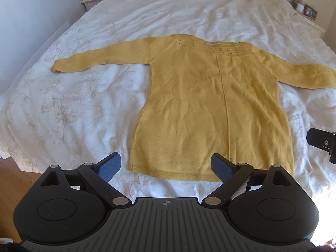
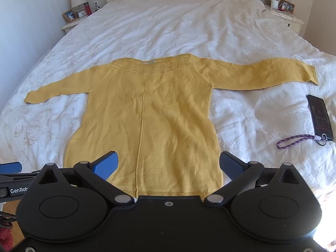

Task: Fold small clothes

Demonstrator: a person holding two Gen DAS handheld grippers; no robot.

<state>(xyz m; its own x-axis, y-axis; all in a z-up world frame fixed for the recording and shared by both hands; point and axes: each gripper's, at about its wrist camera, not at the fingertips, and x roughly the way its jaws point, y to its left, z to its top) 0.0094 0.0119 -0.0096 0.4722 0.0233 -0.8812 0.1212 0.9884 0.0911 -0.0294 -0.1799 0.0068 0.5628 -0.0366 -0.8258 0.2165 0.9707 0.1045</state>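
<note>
A mustard-yellow knitted long-sleeved sweater (image 1: pixel 212 105) (image 2: pixel 145 121) is lying flat on the white floral-embroidered bedspread (image 1: pixel 63 105) (image 2: pixel 241 109), hem toward the foot edge, both sleeves stretching out toward the side edges. The left gripper (image 1: pixel 166 167) is hovering over the hem's left corner, blue pads spread wide, gripping nothing. The right gripper (image 2: pixel 169 166) is likewise gaping and empty above the hem. A black smartphone (image 2: pixel 320 116) with a purple, seemingly braided, wrist strap (image 2: pixel 296 140) is lying near the bedspread's right edge.
</note>
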